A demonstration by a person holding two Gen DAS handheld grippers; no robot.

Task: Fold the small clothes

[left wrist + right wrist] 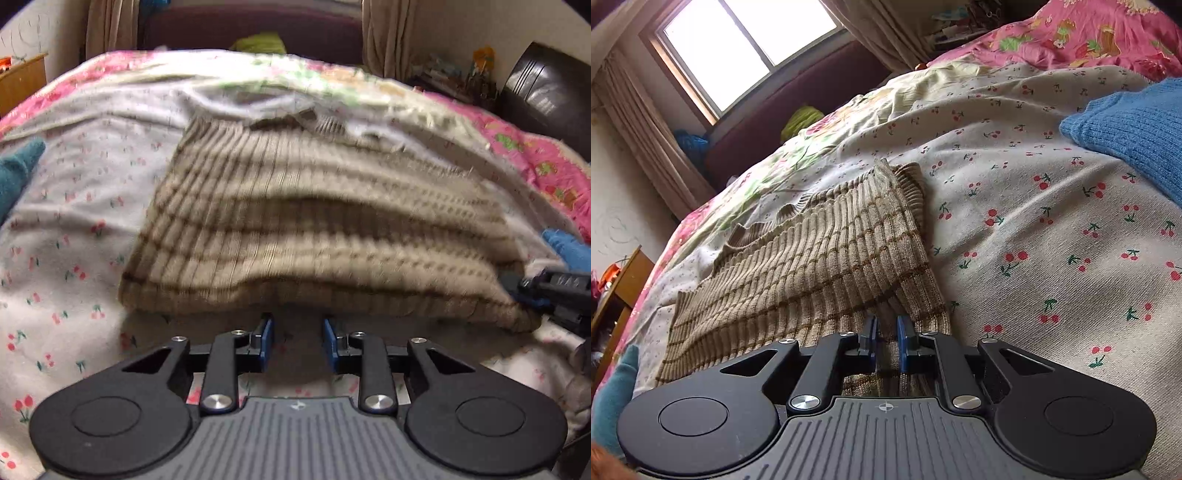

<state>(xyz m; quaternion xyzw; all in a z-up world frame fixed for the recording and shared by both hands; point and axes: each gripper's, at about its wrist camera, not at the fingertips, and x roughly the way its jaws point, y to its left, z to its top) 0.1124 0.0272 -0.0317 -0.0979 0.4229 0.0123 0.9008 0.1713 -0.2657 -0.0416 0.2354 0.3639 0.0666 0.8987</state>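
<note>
pinching the near edge of the beige ribbed sweater [812, 258] at lower centre, my right gripper [886, 334] is biting only a thin fold that may be slipping out. my left gripper [298, 332] is hovering open, jaws empty, just short of its hem.

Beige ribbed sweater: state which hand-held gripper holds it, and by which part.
The right hand-held gripper pinches the beige ribbed sweater at its near folded corner. The left hand-held gripper is open, holding nothing.
</note>
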